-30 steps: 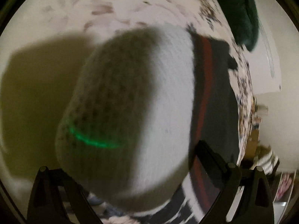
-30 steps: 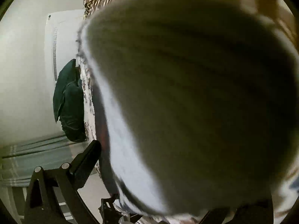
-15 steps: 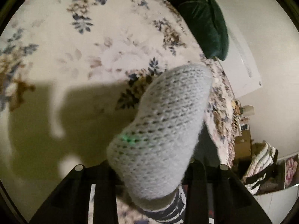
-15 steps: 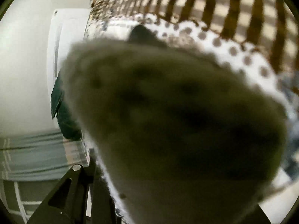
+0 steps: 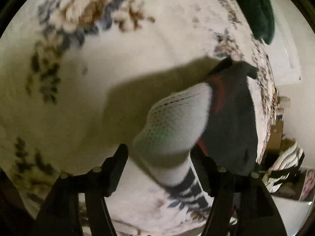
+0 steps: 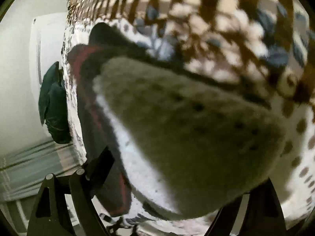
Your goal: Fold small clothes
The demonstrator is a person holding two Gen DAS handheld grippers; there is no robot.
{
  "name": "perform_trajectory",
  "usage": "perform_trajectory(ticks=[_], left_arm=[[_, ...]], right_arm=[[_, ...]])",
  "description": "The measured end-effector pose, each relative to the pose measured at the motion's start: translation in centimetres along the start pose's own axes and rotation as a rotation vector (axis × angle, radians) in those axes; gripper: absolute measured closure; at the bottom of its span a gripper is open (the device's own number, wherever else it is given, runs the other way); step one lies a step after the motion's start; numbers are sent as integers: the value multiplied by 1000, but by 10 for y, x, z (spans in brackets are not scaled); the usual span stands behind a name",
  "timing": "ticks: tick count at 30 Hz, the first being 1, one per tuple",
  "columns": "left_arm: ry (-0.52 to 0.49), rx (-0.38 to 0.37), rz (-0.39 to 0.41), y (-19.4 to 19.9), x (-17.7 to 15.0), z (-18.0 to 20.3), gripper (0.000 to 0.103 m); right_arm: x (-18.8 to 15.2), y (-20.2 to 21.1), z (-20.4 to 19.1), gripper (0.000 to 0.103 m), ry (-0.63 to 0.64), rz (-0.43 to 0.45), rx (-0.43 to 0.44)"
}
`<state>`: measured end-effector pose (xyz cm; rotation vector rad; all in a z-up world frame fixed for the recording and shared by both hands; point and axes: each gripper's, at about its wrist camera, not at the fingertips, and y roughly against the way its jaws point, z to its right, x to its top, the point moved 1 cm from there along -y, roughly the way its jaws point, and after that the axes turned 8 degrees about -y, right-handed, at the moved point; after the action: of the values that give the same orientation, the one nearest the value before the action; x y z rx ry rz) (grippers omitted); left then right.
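Note:
A white knit sock with dark stripes at its cuff lies on the floral bedspread, between the fingers of my left gripper; the jaws stand apart and the sock fills only part of the gap. The same sock fills the right wrist view, very close and blurred, between the fingers of my right gripper, whose jaws also stand wide. A dark garment with a red stripe lies just beyond the sock, and shows in the right wrist view too.
A dark green cushion sits at the far edge of the bed, also visible in the right wrist view. A brown checked blanket lies further along the bed. A white wall and room clutter lie beyond the bed's edge.
Both grippers have opened: the left one, shut on the sock half a second ago, now has its jaws apart. The sock has dropped onto the bedspread beside the dark garment.

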<state>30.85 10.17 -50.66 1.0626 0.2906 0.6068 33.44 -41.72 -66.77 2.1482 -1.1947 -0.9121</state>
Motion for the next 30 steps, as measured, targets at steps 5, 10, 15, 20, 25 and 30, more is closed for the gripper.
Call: perform_trajectory(ticks=[5, 10, 15, 20, 25, 30], left_arm=[[-224, 75, 0, 13, 15, 53, 39], [-459, 51, -9, -11, 52, 140, 39], [-610, 91, -65, -76, 92, 192, 39], [-611, 193, -114, -129, 141, 190, 39], [-607, 154, -100, -127, 153, 182, 39], [-597, 121, -79, -115, 156, 185, 39]], right_arm=[[-27, 49, -31, 14, 180, 126, -249], [-14, 85, -124, 14, 378, 327, -413], [28, 24, -249, 14, 626, 343, -465], [91, -62, -273, 15, 696, 275, -672], [124, -70, -272, 82, 587, 188, -549], [107, -36, -281, 93, 664, 278, -482]])
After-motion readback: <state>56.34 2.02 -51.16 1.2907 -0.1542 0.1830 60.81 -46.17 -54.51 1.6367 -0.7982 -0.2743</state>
